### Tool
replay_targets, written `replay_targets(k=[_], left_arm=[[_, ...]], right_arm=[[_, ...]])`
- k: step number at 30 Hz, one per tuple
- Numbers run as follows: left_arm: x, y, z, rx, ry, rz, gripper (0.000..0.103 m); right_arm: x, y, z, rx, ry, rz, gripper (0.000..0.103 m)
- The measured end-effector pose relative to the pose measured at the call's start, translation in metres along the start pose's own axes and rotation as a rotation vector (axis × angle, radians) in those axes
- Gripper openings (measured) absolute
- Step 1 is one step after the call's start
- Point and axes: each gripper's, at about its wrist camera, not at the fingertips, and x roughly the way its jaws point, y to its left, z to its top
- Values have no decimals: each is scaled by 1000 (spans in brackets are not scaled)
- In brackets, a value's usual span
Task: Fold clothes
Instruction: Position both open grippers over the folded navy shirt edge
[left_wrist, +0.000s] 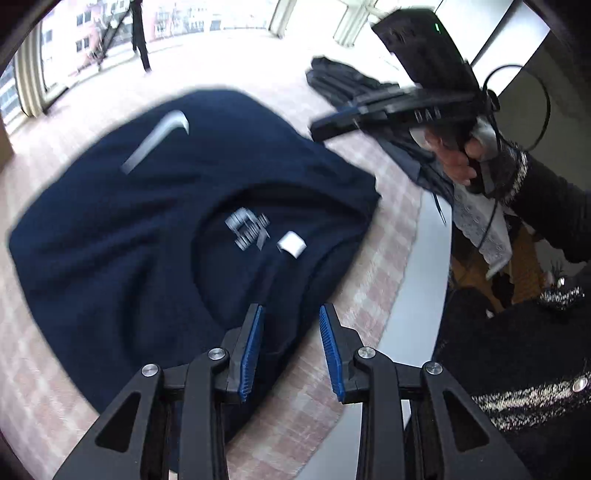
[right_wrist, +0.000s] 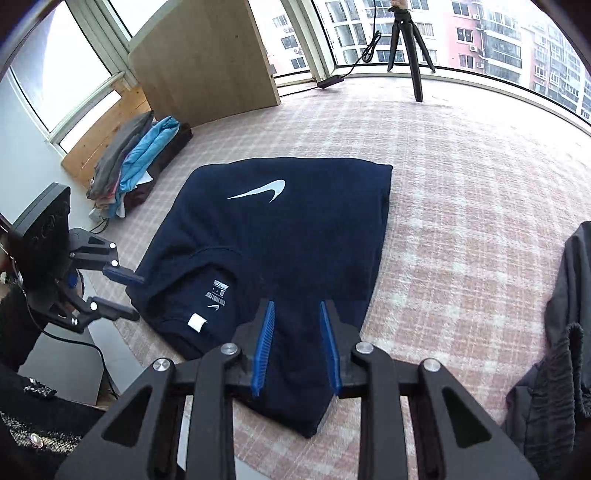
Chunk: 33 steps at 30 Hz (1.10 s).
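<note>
The navy T-shirt (right_wrist: 280, 236) lies folded on the pink plaid cloth (right_wrist: 461, 184) covering the counter, collar and white swoosh facing up. The left gripper (left_wrist: 291, 350) hovers at the collar edge, jaws parted, gripping nothing. The right gripper (right_wrist: 297, 343) hovers over the near shirt edge, jaws likewise parted and empty. A clothes pile (right_wrist: 129, 162) sits well apart.

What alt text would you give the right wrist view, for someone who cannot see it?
A navy shirt with a white swoosh lies partly folded on a checked pink cloth, collar nearest the camera. The right claw hovers open over its near edge, and the left claw is open by the collar. A pile of clothes sits behind.
</note>
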Motion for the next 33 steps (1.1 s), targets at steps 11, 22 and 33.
replay_targets(k=[11, 22, 33], left_arm=[[-43, 9, 8, -54, -166, 130, 35], [-41, 172, 34, -462, -298, 271, 35], [-101, 210, 8, -573, -447, 312, 34]], right_arm=[[5, -8, 31, 16, -69, -63, 24], [49, -30, 95, 114, -88, -72, 24], [61, -57, 119, 212, -100, -53, 25]])
